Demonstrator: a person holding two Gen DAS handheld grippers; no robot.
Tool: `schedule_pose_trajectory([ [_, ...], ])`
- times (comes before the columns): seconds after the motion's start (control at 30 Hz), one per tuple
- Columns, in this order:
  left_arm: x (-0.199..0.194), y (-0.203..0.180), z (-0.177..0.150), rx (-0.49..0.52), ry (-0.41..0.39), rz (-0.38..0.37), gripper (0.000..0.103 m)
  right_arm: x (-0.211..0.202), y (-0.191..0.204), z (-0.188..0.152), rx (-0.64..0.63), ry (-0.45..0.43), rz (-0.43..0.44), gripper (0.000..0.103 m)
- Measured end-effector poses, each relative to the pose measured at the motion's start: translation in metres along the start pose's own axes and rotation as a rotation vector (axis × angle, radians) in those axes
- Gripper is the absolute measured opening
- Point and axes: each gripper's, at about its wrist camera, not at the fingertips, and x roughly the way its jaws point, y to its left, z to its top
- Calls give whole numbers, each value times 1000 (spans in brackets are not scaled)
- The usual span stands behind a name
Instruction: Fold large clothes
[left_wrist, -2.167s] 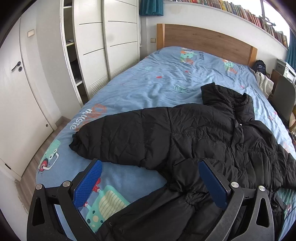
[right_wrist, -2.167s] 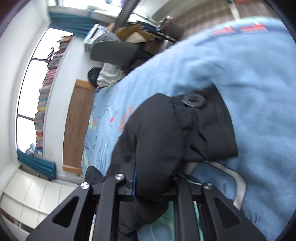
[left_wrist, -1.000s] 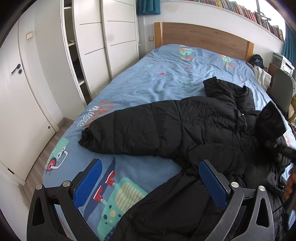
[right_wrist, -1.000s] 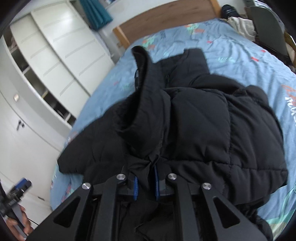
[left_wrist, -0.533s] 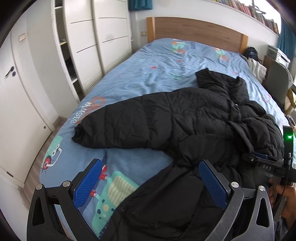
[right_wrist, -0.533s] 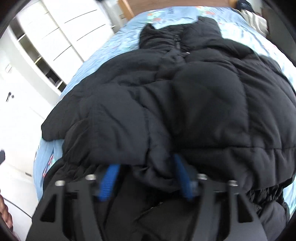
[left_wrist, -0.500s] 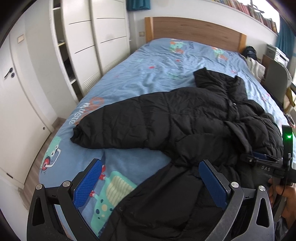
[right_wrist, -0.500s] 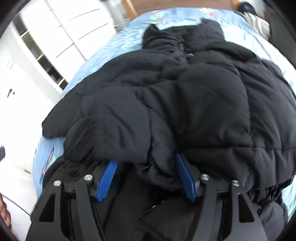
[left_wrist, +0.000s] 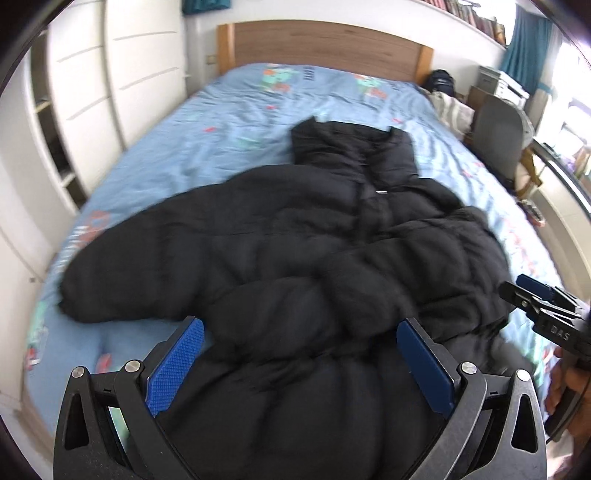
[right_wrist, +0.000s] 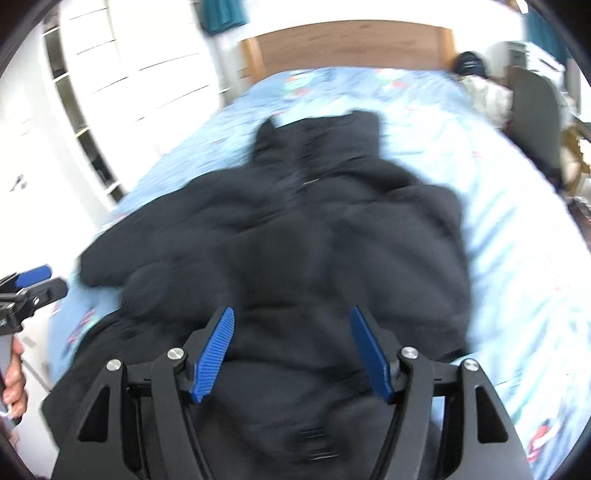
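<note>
- Black quilted puffer jacket (left_wrist: 332, 258) lies spread on the bed with the light blue cartoon-print cover (left_wrist: 229, 110), directly ahead of and below both grippers; collar at the far end toward the wooden headboard (left_wrist: 317, 44).
- One sleeve (left_wrist: 140, 273) lies stretched out ahead-left of the left gripper (left_wrist: 299, 365); the other side looks folded in over the body (wrist views blurred, hard to confirm).
- Left gripper: released, blue pads wide apart, nothing between them, hovering over the hem end.
- Right gripper (right_wrist: 291, 354): also released, pads apart above the fabric, not pinching anything.
- Handling guess: light, very soft, puffy; shell probably slick, so a shallow pinch may slip and the fill will spring back.
- Grab point: cuff of the outstretched sleeve or a seam edge, taking a deep bite of fabric (not the padded middle).
- Folds likely need pressing down to stay.
</note>
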Motion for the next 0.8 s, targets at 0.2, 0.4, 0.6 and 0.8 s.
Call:
schedule_pose_trajectory([
  [0.2, 66, -72, 30, 22, 27, -88, 102, 23, -44, 25, 26, -20, -76, 65],
  [0.4, 144, -96, 24, 4, 73, -59, 102, 69, -54, 18, 7, 33, -69, 65],
  [0.6, 171, -87, -1, 29, 56, -80, 102, 92, -65, -5, -26, 55, -63, 65],
  [0.8, 167, -87, -4, 89, 104, -64, 103, 90, -78, -13, -24, 61, -62, 65],
])
